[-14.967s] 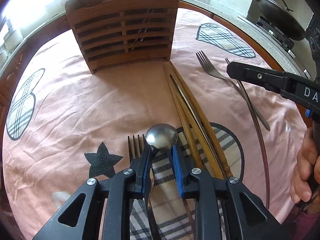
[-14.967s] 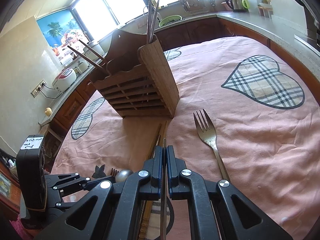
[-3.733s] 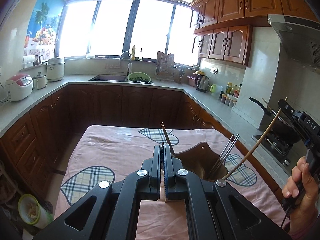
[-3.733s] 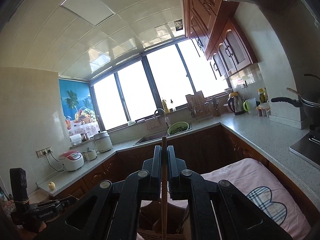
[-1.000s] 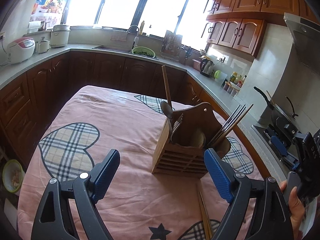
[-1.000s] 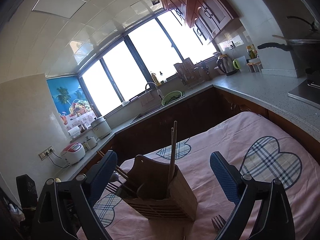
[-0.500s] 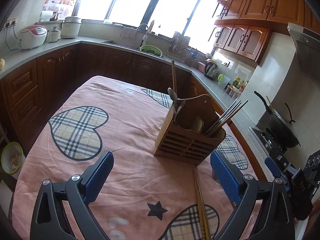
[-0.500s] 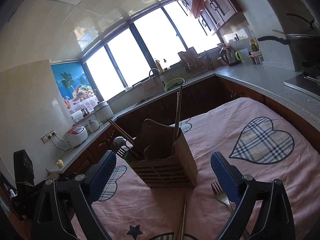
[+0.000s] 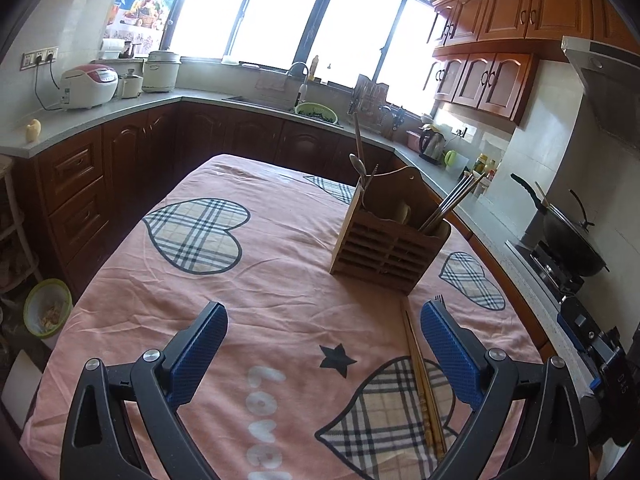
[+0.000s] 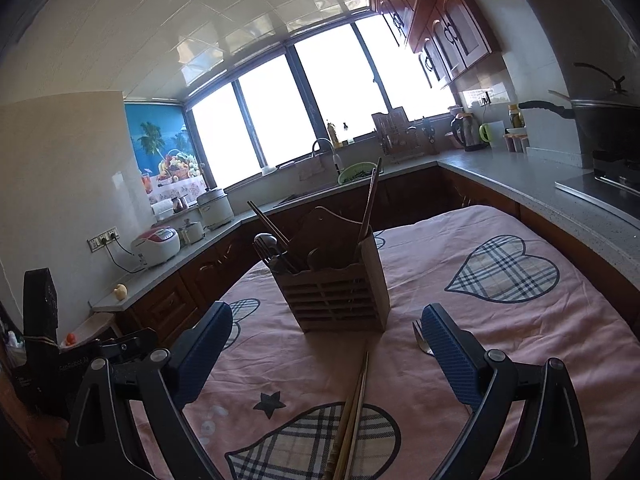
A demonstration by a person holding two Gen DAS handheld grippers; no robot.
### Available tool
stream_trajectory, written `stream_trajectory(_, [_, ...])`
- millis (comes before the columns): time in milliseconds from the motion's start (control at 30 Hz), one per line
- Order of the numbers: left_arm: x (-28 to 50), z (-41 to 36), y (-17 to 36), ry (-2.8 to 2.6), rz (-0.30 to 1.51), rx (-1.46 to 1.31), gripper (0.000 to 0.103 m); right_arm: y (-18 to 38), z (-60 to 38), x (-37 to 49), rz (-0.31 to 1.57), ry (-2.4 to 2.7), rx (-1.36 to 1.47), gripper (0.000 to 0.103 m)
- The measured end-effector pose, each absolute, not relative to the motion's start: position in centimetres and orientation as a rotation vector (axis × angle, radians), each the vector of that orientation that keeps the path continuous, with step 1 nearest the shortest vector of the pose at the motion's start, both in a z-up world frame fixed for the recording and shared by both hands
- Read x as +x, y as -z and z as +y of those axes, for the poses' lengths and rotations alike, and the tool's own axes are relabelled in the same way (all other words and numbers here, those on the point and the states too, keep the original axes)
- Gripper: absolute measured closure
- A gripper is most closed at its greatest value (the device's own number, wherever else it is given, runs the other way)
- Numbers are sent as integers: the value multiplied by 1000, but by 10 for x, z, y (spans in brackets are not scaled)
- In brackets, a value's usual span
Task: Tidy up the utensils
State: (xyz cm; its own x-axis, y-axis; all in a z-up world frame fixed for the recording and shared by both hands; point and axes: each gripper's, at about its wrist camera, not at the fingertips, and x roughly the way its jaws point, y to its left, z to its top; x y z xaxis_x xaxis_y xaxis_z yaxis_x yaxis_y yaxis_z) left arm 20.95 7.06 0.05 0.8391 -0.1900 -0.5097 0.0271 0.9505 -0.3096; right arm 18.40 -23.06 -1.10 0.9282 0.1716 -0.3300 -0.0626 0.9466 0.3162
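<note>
The wooden chopsticks (image 9: 424, 384) lie flat on the pink cloth of the bench (image 9: 260, 280), near its front edge, their tips reaching toward the slatted utensil holder (image 9: 390, 240). In the left wrist view they lie just inside the right pad of the left tongs (image 9: 324, 346), untouched. In the right wrist view they lie midway between the pads of the right tongs (image 10: 326, 346), also untouched. A fork (image 10: 420, 340) lies just beside them, half hidden by a pad. Both tongs are spread wide and empty; the left ones have just been opening. The holder stands upright toward the bench's middle, with chopsticks and a spoon (image 9: 357, 164) in it.
</note>
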Motion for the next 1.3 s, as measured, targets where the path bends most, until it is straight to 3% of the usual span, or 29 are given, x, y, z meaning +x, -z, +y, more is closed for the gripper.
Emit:
stream_trajectory(133, [186, 68, -1, 105, 537, -257, 5, 7, -225, 162, 313, -87, 239, 2])
stream_trajectory(667, [102, 50, -29, 71, 322, -77, 1, -49, -205, 109, 216, -110, 85, 0])
stream_trajectory(1300, [125, 35, 37, -18, 415, -43, 1, 42, -190, 113, 271, -34, 37, 0])
